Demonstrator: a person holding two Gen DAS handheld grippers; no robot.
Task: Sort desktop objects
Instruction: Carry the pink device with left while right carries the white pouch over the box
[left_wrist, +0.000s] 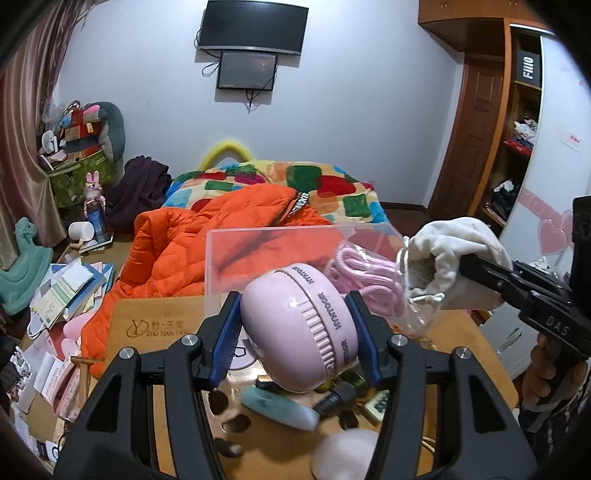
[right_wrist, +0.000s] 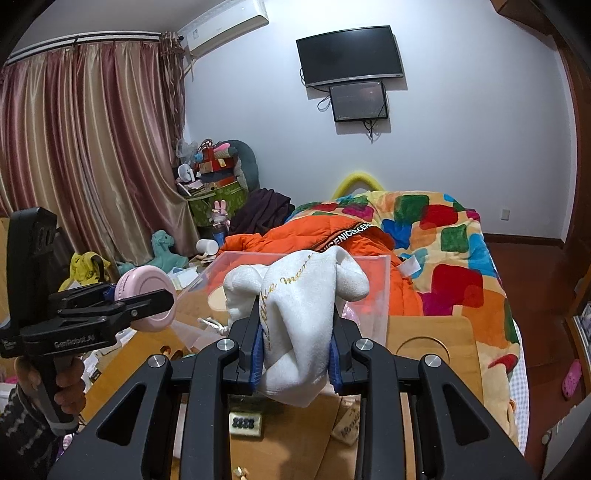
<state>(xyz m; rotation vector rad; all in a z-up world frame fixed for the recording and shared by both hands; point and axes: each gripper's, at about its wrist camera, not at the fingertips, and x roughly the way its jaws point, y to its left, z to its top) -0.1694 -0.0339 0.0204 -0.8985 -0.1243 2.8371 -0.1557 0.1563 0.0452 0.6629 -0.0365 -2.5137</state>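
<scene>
My left gripper (left_wrist: 295, 325) is shut on a round pink timer-like gadget (left_wrist: 301, 328) and holds it above the wooden tray table (left_wrist: 458, 332), just in front of the clear plastic box (left_wrist: 258, 240). It also shows in the right wrist view (right_wrist: 146, 295). My right gripper (right_wrist: 295, 350) is shut on a white cloth drawstring pouch (right_wrist: 299, 302) with gold lettering, held above the table before the same box (right_wrist: 369, 291). The pouch shows at the right of the left wrist view (left_wrist: 454, 258). A pink cord in a clear bag (left_wrist: 362, 273) lies in the box.
Small items lie on the table under the left gripper: a pale green tube (left_wrist: 280, 404), a dark bottle (left_wrist: 334, 400), a white puff (left_wrist: 347, 454). A small gold tin (right_wrist: 245, 422) lies below the right gripper. An orange jacket (left_wrist: 184, 236) and a colourful blanket (right_wrist: 443, 236) cover the bed behind.
</scene>
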